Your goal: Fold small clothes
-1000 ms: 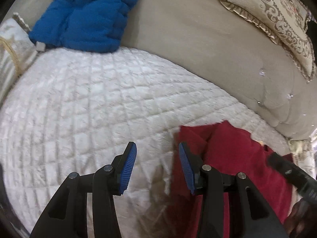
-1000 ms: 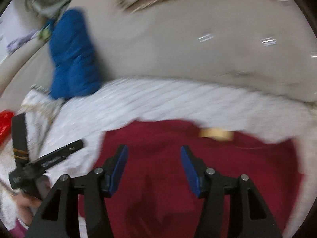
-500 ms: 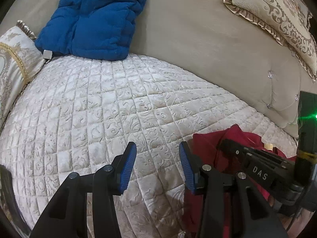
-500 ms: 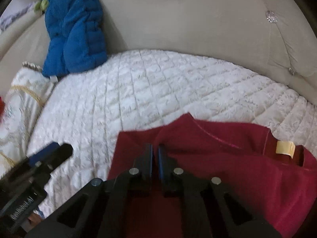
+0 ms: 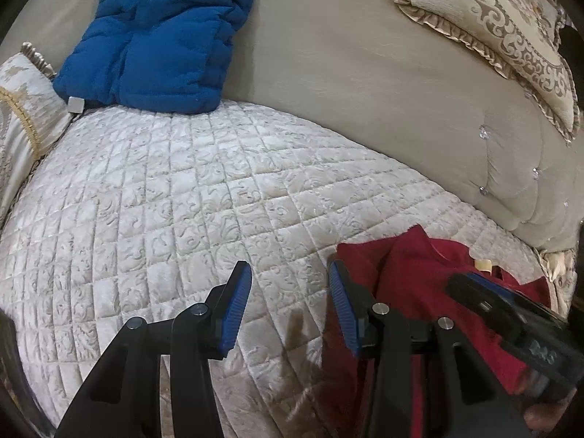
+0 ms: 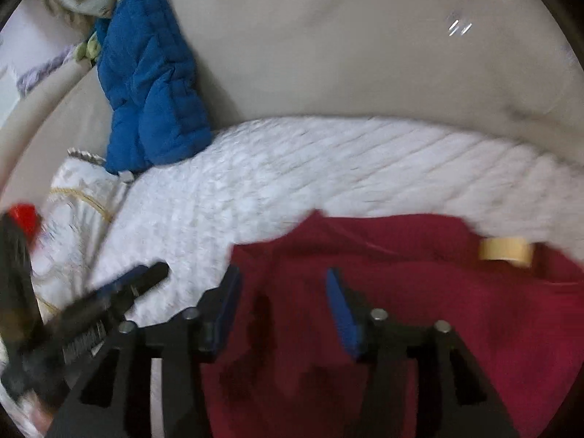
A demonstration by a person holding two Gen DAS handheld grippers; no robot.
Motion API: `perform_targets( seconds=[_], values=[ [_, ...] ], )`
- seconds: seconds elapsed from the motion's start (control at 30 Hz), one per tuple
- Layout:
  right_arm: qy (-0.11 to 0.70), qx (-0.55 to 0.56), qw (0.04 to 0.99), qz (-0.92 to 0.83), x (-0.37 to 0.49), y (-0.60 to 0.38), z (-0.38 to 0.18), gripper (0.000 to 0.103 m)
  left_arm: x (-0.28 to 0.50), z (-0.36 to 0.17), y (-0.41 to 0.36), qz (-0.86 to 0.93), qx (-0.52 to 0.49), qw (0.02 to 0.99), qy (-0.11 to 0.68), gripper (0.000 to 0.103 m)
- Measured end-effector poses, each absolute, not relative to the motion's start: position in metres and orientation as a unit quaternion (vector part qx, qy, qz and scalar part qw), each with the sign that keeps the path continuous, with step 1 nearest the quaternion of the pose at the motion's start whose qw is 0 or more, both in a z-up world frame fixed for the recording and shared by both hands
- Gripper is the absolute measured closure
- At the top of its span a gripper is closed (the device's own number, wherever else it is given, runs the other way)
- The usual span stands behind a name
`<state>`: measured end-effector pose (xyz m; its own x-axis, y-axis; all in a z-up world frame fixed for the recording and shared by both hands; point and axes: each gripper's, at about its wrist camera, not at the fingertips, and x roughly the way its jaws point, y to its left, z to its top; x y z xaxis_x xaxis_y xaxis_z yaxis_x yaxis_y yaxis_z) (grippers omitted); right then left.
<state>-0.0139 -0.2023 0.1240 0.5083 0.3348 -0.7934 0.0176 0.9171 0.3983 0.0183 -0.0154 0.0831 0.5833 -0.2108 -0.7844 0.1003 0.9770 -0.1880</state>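
Left tongs [image 5: 290, 308]: spread wide, holding nothing. They hang over the white quilt [image 5: 175, 211], low in the middle of the left view. Their right blue pad is just at the edge of the red cloth.

Right tongs [image 6: 281, 308]: spread wide too, holding nothing. They are over the red cloth, low in the middle of the right view. This view is blurry.

Red cloth [image 5: 412, 277]: it lies on the quilt in the lower right of the left view, a bit bunched up, with one corner poking up. In the right view it fills the lower right half. A small tan tag [image 6: 505, 250] shows near its top edge on the right.

Blue padded thing [image 5: 160, 33]: upper left of the left view, leaning on the beige back cushion [image 5: 346, 84], its bottom on the quilt.

Fancy pillow [image 5: 500, 33]: upper right corner, with a frilly edge.

Pale pillow [image 5: 22, 124]: far left edge, beside the blue thing.
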Motion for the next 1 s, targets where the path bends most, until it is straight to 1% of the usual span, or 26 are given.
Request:
perform_targets(
  seconds=[0.07,0.27,0.4,0.47,0.5,0.53,0.6,0.7,0.77,0.83,0.9,1.0],
  values=[
    [0.491,0.161,0.855,0.053,-0.036,-0.224,0.127,0.051,0.016,0.084,-0.016,-0.097,-0.066,0.886,0.448,0.081],
    [0.478,0.170,0.858,-0.078,-0.101,-0.322,0.125,0.051,0.008,0.083,-0.029,-0.163,-0.103,0.869,0.455,0.081],
    [0.458,0.201,0.854,-0.145,-0.127,-0.379,0.121,0.051,0.001,0.074,-0.056,-0.193,-0.071,0.858,0.471,0.080],
    [0.458,0.220,0.846,-0.160,-0.128,-0.399,0.105,0.056,-0.001,0.066,-0.069,-0.186,-0.043,0.856,0.480,0.080],
    [0.461,0.236,0.840,-0.162,-0.129,-0.405,0.096,0.065,-0.001,0.061,-0.074,-0.180,-0.030,0.855,0.485,0.080],
    [0.458,0.253,0.836,-0.165,-0.130,-0.411,0.088,0.069,-0.001,0.057,-0.078,-0.175,-0.018,0.855,0.489,0.080],
    [0.445,0.264,0.840,-0.166,-0.132,-0.414,0.085,0.069,-0.002,0.053,-0.082,-0.167,-0.004,0.857,0.487,0.080],
    [0.452,0.248,0.841,-0.164,-0.132,-0.410,0.093,0.069,-0.002,0.052,-0.084,-0.164,0.001,0.860,0.483,0.080],
    [0.452,0.242,0.844,-0.160,-0.136,-0.404,0.102,0.066,-0.001,0.051,-0.082,-0.164,0.000,0.860,0.483,0.080],
    [0.443,0.241,0.850,-0.153,-0.147,-0.399,0.114,0.055,-0.002,0.051,-0.082,-0.164,-0.001,0.860,0.483,0.080],
    [0.435,0.236,0.855,-0.154,-0.157,-0.395,0.127,0.049,-0.001,0.050,-0.083,-0.164,-0.001,0.860,0.483,0.080],
    [0.433,0.233,0.859,-0.145,-0.171,-0.388,0.136,0.049,-0.001,0.050,-0.082,-0.164,-0.001,0.860,0.483,0.080]
  ],
)
